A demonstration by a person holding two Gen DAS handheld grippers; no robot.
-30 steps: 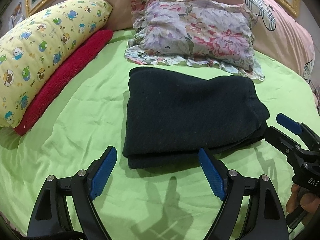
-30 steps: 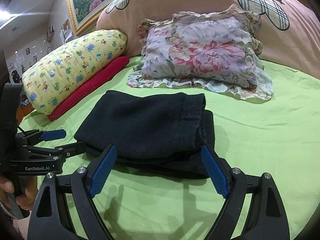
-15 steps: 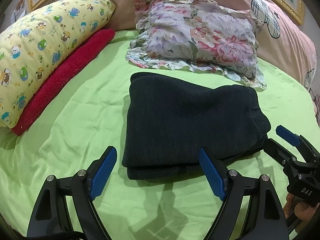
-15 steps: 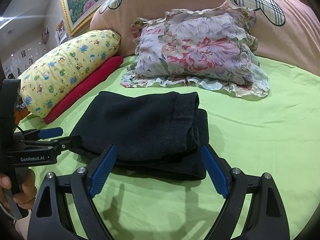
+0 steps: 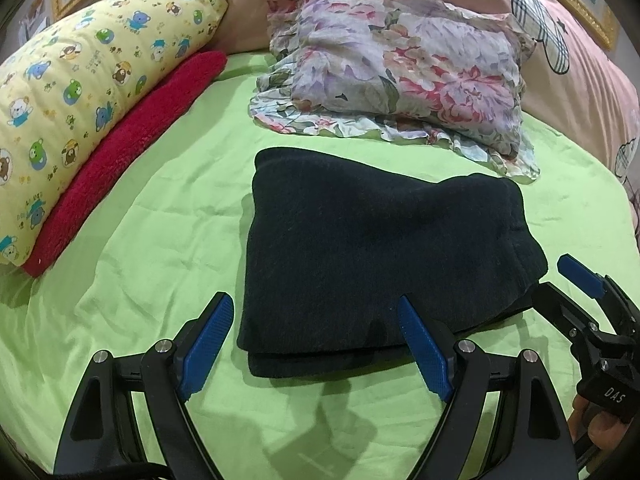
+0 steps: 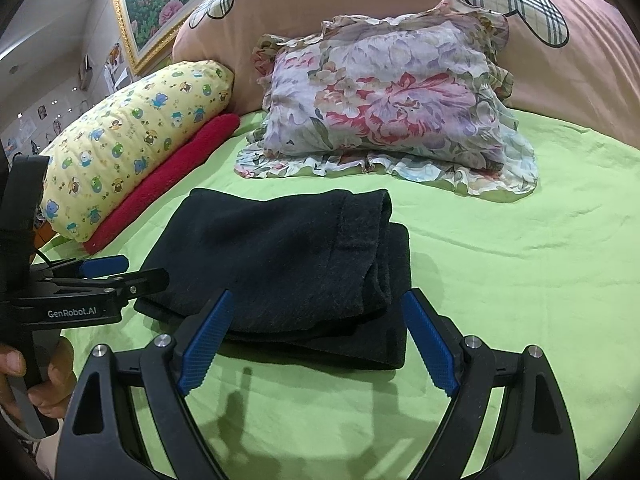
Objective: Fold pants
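Dark navy pants (image 5: 372,248) lie folded into a flat stack on the green bed sheet (image 5: 140,240). In the right wrist view the pants (image 6: 288,260) show their layered folded edges on the right side. My left gripper (image 5: 316,340) hovers over the stack's near edge, jaws wide open and empty. My right gripper (image 6: 316,336) is also open and empty, just before the stack's near right corner. Each gripper shows in the other's view: the right gripper (image 5: 560,292) at the stack's right end, the left gripper (image 6: 120,272) at its left end. Neither touches the cloth.
A floral pillow (image 5: 400,76) lies just behind the pants. A yellow cartoon-print pillow (image 5: 80,92) and a red towel roll (image 5: 128,148) lie along the left. A pink headboard cushion (image 6: 400,8) rises at the back. A hand (image 6: 24,372) holds the left gripper's handle.
Both views have shifted slightly, so the pants sit a little lower in frame. The grippers stay open and the pants have not moved.
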